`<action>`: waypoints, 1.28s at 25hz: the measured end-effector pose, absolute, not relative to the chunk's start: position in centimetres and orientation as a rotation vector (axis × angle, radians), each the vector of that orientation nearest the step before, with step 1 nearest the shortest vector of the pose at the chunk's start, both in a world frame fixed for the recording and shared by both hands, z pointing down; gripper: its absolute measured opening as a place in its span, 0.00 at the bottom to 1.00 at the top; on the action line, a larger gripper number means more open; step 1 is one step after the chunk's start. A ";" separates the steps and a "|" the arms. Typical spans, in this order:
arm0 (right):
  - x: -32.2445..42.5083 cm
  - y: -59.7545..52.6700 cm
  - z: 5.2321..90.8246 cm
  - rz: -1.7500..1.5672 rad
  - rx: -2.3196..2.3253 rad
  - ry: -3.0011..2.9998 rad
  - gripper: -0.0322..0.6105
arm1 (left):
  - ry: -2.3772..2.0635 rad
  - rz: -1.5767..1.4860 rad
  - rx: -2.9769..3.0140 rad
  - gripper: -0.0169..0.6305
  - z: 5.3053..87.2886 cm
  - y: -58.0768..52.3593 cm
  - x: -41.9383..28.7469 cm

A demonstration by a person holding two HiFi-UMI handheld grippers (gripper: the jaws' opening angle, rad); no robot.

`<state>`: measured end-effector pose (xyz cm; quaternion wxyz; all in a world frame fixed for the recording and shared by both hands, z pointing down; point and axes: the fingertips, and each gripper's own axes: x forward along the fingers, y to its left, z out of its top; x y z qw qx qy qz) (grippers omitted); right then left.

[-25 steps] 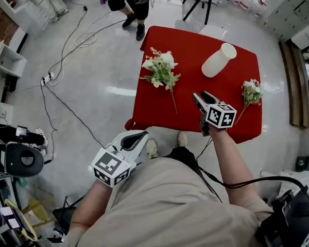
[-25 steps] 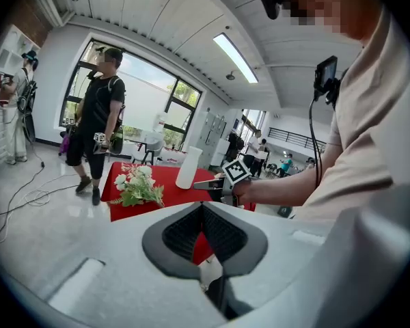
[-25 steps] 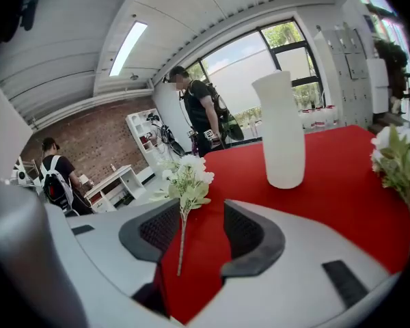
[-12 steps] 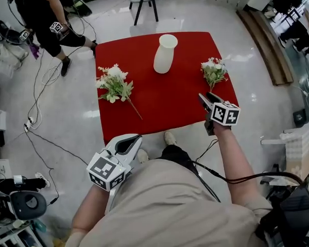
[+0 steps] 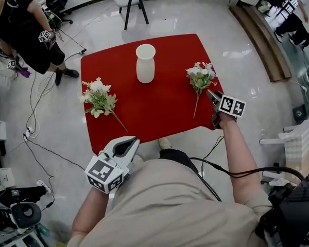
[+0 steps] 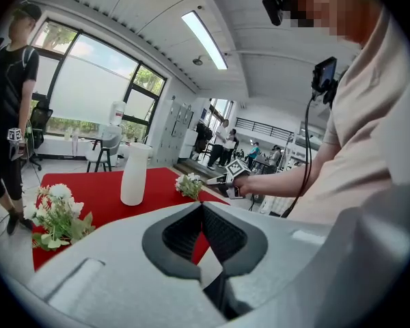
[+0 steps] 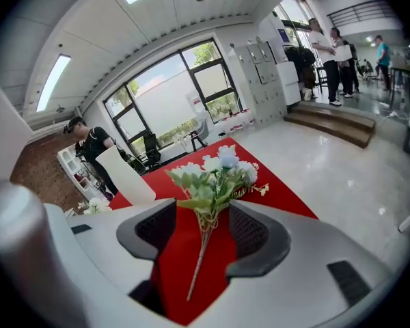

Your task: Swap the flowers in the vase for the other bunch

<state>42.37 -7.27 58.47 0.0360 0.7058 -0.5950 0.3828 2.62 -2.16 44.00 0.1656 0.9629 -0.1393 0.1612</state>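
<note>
Flowers, white with green leaves on thin stems, lie in two bunches on the red square table [image 5: 159,112]. One bunch is on each side of the tall white ceramic vase [image 5: 145,63], which stands upright with nothing in its mouth. So I judge the old bunch is already out, though I cannot tell which one it was.

My right gripper [image 5: 213,94] hangs at the table's right edge, just beside the right-hand bunch [image 5: 200,76]. Its jaws stand apart and have just been opening wider. In the right gripper view the stem [image 7: 201,251] runs up the gap between them, untouched by either pad. I have lined it up that way to grip low on the stem.

My left gripper [image 5: 130,142] waits near my body, off the table, jaws together and empty. The left-hand bunch [image 5: 99,99] lies well away from it.
</note>
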 end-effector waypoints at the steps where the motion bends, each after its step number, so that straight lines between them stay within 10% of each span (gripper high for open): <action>1: 43.1 -7.7 59.0 1.205 2.167 -1.827 0.43 | -0.403 0.464 2.742 0.04 44.1 -2.5 3.3; 19: 48.0 -17.2 67.0 1.819 1.967 -1.886 0.53 | -0.611 0.568 2.691 0.04 44.6 -7.3 9.7; 32: 47.3 -18.5 68.7 1.778 1.861 -1.852 0.25 | -0.667 0.549 2.655 0.04 44.7 -9.5 11.3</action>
